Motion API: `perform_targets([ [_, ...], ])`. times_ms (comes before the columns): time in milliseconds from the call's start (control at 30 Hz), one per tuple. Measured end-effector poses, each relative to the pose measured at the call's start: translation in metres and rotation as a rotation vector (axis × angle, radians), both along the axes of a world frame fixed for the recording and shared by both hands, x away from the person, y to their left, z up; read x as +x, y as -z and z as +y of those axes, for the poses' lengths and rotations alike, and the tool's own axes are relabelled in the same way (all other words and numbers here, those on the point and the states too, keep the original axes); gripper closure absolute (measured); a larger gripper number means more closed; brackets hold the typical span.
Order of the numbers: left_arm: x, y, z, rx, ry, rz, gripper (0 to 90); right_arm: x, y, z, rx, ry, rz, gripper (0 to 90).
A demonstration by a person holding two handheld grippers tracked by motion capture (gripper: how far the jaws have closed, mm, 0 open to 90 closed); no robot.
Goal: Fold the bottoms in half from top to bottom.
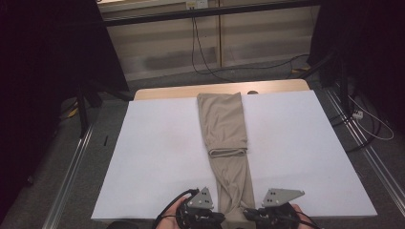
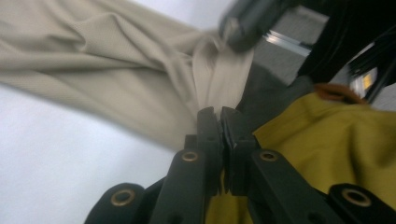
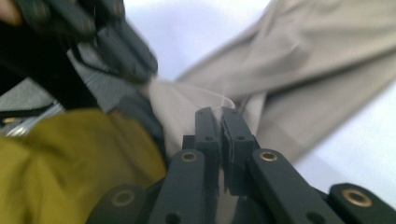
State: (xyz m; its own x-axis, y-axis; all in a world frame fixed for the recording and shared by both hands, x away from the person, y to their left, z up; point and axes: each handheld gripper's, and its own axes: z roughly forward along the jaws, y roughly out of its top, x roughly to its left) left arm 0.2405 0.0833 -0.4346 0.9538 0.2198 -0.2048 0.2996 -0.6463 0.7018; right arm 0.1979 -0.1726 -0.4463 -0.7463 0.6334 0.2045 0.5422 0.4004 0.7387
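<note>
Both grippers, left and right, sit at six o'clock, pinching the beige cloth running toward twelve on the white desk. Left fingers clamp cloth. Right fingers likewise grip cloth.

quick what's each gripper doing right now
Left gripper: shut on the beige trousers, near end.
Right gripper: shut on the same near end.

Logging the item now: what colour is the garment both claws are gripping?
Plain beige, no pattern: the garment shows best in the high view.
</note>
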Motion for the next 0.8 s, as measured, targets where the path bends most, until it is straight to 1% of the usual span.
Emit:
perform_targets([
  [33, -0.001, -0.002, -0.001, -0.002, 0.001, 0.001, 86.7, -0.005, 0.001, -0.001, -0.008, -0.008, 0.002, 86.5],
  [67, 0.0, -0.003, 0.0, -0.019, 0.01, 0.001, 84.2, -0.009, 0.001, -0.002, -0.014, -0.008, -0.004, 86.0],
  [100, 0.001, -0.005, 0.0, -0.031, 0.002, -0.008, 80.6, -0.011, 0.0, -0.002, -0.013, -0.01, -0.002, 85.4],
  [133, 0.003, -0.007, 0.001, -0.043, -0.004, -0.011, 80.0, -0.013, 0.0, -0.004, -0.008, -0.01, -0.001, 84.4],
  [167, 0.006, -0.008, 0.002, -0.065, -0.016, -0.012, 78.5, -0.014, 0.0, -0.005, -0.005, -0.005, 0.004, 81.4],
  [200, 0.01, -0.009, 0.004, -0.073, -0.037, -0.013, 74.9, -0.015, 0.0, -0.007, 0.0, -0.007, 0.012, 76.0],
  [233, 0.014, -0.008, 0.004, -0.064, -0.058, -0.018, 71.9, -0.015, 0.0, -0.009, 0.007, -0.004, 0.017, 68.4],
  [267, 0.018, -0.007, 0.004, -0.043, -0.071, -0.03, 72.5, -0.015, 0.0, -0.01, 0.014, 0.004, 0.022, 66.1],
  [300, 0.022, -0.003, 0.003, -0.024, -0.086, -0.036, 73.4, -0.014, -0.001, -0.011, 0.014, 0.014, 0.014, 65.8],
  [333, 0.024, 0.0, 0.0, -0.008, -0.097, -0.033, 73.6, -0.012, -0.004, -0.012, 0.021, 0.027, -0.01, 65.3],
  [400, 0.027, 0.005, -0.004, 0.017, -0.103, -0.031, 73.9, -0.007, -0.007, -0.01, 0.019, 0.031, -0.024, 65.9],
  [467, 0.03, 0.007, -0.007, 0.013, -0.111, -0.019, 73.7, 0.0, -0.007, -0.004, 0.011, 0.017, -0.03, 70.4],
  [500, 0.031, 0.007, -0.008, 0.015, -0.116, -0.034, 71.7, 0.003, -0.005, 0.003, -0.001, -0.004, -0.022, 73.0],
  [533, 0.033, 0.008, -0.007, 0.009, -0.133, -0.047, 67.9, 0.006, -0.003, 0.008, -0.012, -0.019, -0.015, 73.1],
  [567, 0.034, 0.007, -0.007, 0.004, -0.143, -0.047, 64.2, 0.009, 0.002, 0.015, -0.025, -0.033, 0.001, 72.1],
  [600, 0.036, 0.007, -0.005, -0.012, -0.161, -0.043, 63.8, 0.011, 0.004, 0.018, -0.036, -0.034, 0.011, 70.1],
  [633, 0.037, 0.007, -0.003, -0.015, -0.173, -0.042, 61.3, 0.013, 0.007, 0.024, -0.058, -0.022, 0.011, 65.6],
  [667, 0.039, 0.006, -0.001, -0.015, -0.188, -0.05, 58.2, 0.014, 0.008, 0.026, -0.059, -0.025, 0.015, 63.1],
  [700, 0.04, 0.006, 0.001, -0.015, -0.198, -0.072, 56.7, 0.015, 0.008, 0.03, -0.057, -0.02, 0.023, 59.3],
  [733, 0.041, 0.007, 0.003, -0.022, -0.214, -0.09, 55.7, 0.016, 0.008, 0.033, -0.062, -0.013, 0.02, 56.4],
  [767, 0.042, 0.006, 0.004, -0.021, -0.236, -0.102, 53.4, 0.017, 0.008, 0.036, -0.067, -0.009, 0.014, 54.9],
  [800, 0.043, 0.006, 0.006, -0.028, -0.238, -0.104, 52.3, 0.018, 0.009, 0.04, -0.072, 0.002, 0.012, 54.0],
])
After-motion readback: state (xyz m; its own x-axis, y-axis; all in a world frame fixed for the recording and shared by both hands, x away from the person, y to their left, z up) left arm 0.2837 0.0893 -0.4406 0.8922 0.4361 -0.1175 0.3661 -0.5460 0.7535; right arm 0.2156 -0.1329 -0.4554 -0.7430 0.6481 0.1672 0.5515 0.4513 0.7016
